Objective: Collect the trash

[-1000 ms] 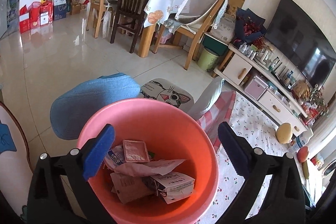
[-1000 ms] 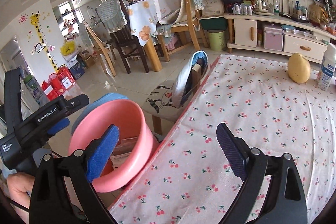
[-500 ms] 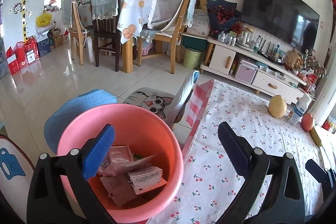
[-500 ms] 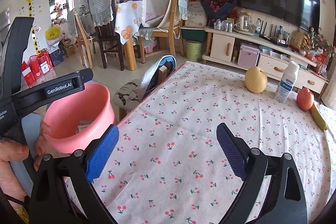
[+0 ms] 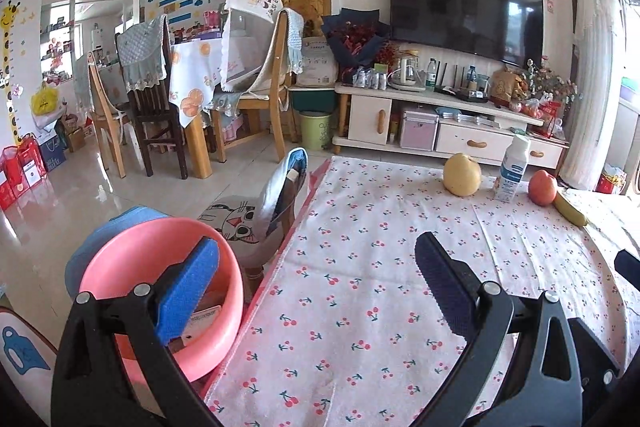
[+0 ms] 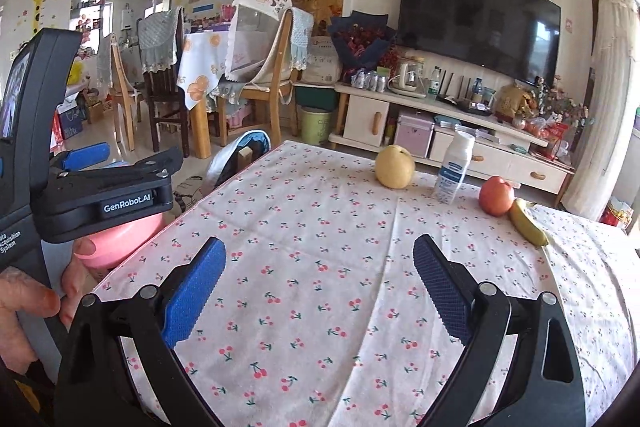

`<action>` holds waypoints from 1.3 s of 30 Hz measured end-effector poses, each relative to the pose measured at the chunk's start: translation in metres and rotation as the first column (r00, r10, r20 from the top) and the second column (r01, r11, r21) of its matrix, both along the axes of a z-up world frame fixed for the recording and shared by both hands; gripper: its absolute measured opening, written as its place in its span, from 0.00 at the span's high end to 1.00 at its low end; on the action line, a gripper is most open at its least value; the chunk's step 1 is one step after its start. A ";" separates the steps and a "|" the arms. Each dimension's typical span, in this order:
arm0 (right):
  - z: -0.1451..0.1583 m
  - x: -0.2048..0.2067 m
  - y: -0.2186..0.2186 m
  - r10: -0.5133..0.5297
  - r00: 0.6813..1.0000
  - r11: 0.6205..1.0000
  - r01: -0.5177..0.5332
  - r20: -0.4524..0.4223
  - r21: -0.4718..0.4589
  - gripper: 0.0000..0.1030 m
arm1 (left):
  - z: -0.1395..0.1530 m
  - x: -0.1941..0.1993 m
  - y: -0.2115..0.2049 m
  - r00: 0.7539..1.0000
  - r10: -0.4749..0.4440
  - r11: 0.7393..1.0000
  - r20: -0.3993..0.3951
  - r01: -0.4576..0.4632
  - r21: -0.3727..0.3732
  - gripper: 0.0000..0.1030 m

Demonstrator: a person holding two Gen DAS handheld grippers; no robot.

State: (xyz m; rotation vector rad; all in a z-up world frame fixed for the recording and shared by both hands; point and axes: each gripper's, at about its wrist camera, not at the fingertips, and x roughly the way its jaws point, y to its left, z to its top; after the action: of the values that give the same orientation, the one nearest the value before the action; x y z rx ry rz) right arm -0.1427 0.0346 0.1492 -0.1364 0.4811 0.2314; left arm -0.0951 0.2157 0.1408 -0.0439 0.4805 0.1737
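Pink bin (image 5: 160, 267) at our eight o'clock, off the table's (image 5: 360, 307) edge, wrappers (image 5: 200, 319) inside. Left gripper (image 5: 316, 291) and right gripper (image 6: 318, 291) both spread wide, empty; we judge they're raised to scan the cloth. Bottle (image 6: 454, 167) at one o'clock among fruit.

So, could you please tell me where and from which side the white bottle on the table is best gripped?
Probably around its straight middle, at the blue label. The bottle stands upright, so a level approach from the near side suits the right gripper, fingers either side. The pear and apple stand apart from it, leaving room.
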 end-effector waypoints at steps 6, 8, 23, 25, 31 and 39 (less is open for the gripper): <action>0.006 -0.016 -0.036 -0.051 0.998 0.998 0.049 0.038 0.029 0.09 | 0.009 -0.015 -0.034 0.998 -0.049 0.999 0.032 0.049 -0.006 0.04; 0.007 -0.023 -0.046 -0.071 0.996 0.997 0.069 0.058 0.025 0.09 | 0.010 -0.020 -0.046 0.998 -0.059 0.998 0.026 0.059 0.009 0.04; 0.018 -0.063 -0.125 -0.222 0.964 0.972 0.208 0.144 0.109 0.08 | 0.030 -0.067 -0.119 0.991 -0.128 0.990 0.044 0.125 0.060 0.04; 0.022 -0.071 -0.134 -0.234 0.958 0.969 0.215 0.168 0.124 0.08 | 0.034 -0.074 -0.127 0.989 -0.134 0.990 0.061 0.130 0.061 0.04; 0.031 -0.088 -0.157 -0.269 0.940 0.958 0.239 0.210 0.158 0.07 | 0.047 -0.093 -0.153 0.983 -0.155 0.985 0.097 0.146 0.086 0.04; 0.041 -0.101 -0.171 -0.292 0.920 0.951 0.251 0.262 0.179 0.07 | 0.060 -0.109 -0.169 0.979 -0.153 0.985 0.134 0.141 0.098 0.04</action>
State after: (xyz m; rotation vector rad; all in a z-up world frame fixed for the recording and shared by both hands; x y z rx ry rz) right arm -0.2442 -0.1361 0.1907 0.0380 0.1896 -0.0294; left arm -0.2045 0.0470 0.2008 0.0652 0.3329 0.0459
